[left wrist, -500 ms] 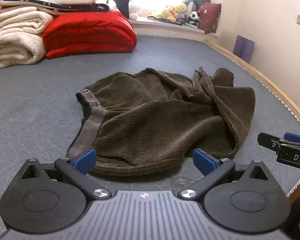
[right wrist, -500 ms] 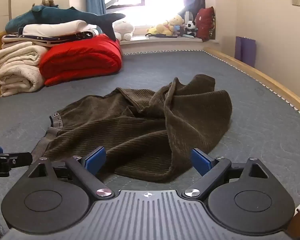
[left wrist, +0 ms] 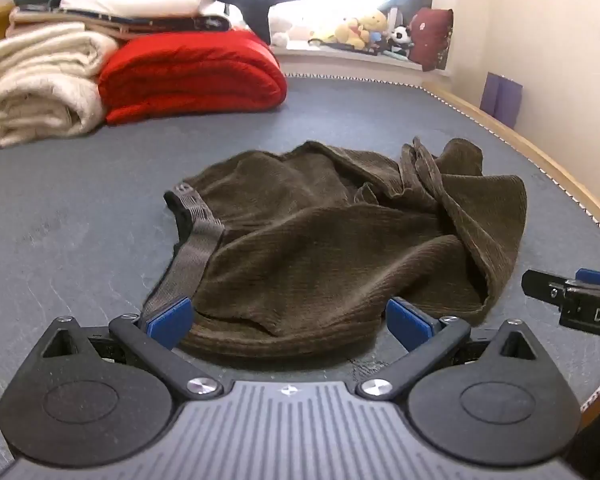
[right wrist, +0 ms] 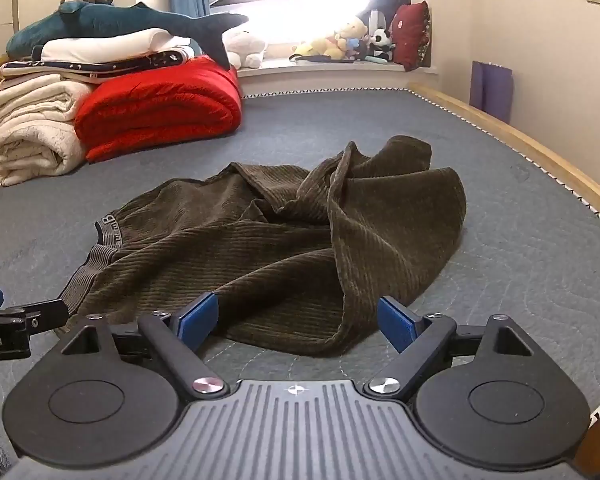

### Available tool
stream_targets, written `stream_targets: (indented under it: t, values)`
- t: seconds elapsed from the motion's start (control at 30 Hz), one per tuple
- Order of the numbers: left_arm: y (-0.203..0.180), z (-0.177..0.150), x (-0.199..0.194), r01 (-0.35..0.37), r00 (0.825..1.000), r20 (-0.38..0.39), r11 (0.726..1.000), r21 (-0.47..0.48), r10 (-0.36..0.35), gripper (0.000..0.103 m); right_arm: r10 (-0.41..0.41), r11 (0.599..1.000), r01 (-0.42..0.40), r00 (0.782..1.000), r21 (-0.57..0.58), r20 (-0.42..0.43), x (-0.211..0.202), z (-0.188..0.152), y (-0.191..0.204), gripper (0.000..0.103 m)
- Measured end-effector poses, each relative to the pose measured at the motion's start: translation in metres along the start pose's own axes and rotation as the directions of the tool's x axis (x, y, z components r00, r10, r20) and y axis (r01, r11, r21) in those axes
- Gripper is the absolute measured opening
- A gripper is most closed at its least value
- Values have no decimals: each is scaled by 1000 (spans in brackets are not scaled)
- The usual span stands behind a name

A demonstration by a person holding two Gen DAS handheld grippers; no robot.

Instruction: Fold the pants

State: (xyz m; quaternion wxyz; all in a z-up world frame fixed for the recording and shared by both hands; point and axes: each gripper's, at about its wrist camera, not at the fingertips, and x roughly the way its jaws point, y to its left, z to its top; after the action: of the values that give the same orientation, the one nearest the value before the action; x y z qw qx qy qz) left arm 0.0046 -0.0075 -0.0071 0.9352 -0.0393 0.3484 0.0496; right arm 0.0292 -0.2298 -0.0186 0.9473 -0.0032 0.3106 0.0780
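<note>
We find the pants [left wrist: 340, 240], dark brown corduroy, lying crumpled near the middle of the grey bed [left wrist: 80, 240], waistband [left wrist: 198, 240] toward the left, legs bunched to the right. The left gripper [left wrist: 288, 318] stands wide apart, its blue pads either side of the near hem, gripping nothing. The right gripper [right wrist: 298, 320] is likewise spread wide just over the near edge of the cloth, nothing clamped. We note folded blankets [right wrist: 156, 108] stacked at the far left and soft toys [right wrist: 340, 42] on the sill.
</note>
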Motion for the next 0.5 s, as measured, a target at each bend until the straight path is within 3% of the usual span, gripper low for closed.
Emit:
stream_targets:
  t: [0.13,0.5]
  values:
    - [1,0,7,3,999,-37,1000,-4,-3,103,-5,1000,5,1000,-15,-14,1,1,1,87]
    - [-2,-4,4,26,999,-39,1000,10,-26,103,-11,1000,10,1000,-11,-27,3,0,1,87]
